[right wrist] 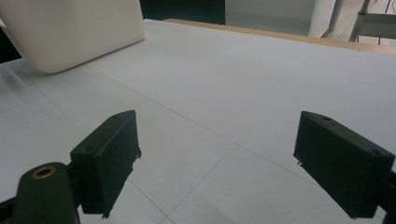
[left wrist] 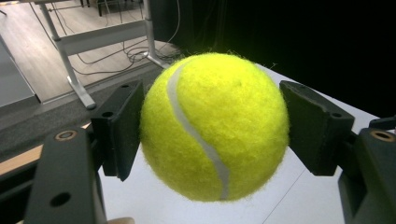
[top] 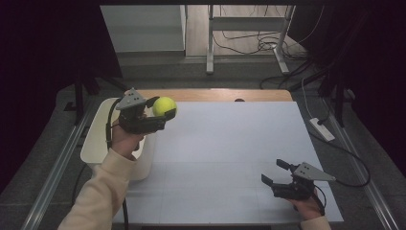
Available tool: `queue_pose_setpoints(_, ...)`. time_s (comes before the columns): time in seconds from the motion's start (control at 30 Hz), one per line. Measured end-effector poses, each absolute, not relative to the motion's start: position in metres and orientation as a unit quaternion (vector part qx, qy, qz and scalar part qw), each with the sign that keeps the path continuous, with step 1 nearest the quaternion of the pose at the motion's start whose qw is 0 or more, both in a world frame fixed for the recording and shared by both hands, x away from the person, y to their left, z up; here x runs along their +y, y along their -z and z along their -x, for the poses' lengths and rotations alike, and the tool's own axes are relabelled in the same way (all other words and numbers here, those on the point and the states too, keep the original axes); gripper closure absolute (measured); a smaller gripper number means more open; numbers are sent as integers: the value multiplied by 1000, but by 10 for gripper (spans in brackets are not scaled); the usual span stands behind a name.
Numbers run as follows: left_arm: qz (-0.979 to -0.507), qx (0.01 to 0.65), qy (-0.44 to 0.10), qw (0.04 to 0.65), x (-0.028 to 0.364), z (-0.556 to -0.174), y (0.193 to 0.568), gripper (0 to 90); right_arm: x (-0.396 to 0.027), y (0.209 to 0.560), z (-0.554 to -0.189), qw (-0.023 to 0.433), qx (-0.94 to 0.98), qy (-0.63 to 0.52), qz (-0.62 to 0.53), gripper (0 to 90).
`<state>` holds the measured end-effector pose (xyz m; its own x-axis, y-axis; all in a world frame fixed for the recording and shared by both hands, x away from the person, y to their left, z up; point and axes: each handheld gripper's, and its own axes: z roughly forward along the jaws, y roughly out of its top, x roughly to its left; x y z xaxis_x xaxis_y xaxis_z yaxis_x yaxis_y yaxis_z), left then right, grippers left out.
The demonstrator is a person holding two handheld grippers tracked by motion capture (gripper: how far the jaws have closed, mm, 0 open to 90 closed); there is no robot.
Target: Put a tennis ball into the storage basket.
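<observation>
Table [top: 230, 143]: a white working surface, bare across its middle, with a wooden strip exposed along the far edge at 12 o'clock. Open room is ample; nothing stands between the two hands. Beyond the far edge the ground drops to floor, cables and a metal frame, so anything rolling that way would probably be lost.

White bin [top: 98, 139]: stands at the table's 9 o'clock edge, partly overhanging it, mouth upward. It looks placed as the receptacle, close to the left hand's reach.

Left gripper [top: 165, 114]: raised above the surface at about 10 o'clock, just beside the bin's inner wall. Its jaws are clamped on the tennis ball [left wrist: 214, 127], one pad pressing each side across the widest part, so the hold looks secure. The ball hangs clear of the table, over the surface rather than over the bin.

Right gripper [top: 275, 173]: low over the table near the front edge at 5 o'clock, jaws spread wide with nothing between them, well apart from the work and evidently parked.

Judgement: a short move toward 9 o'clock should bring the ball over the bin; its rim is the one edge to clear.
</observation>
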<state>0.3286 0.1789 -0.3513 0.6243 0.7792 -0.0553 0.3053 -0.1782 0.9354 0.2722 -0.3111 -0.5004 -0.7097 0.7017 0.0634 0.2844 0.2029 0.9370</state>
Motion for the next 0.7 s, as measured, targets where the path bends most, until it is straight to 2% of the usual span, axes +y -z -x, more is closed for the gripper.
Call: queue_pose_setpoints(0.7,-721,390,-234,522,199,-319,354,272,-311,501,-272,193,752,-537,-328,139)
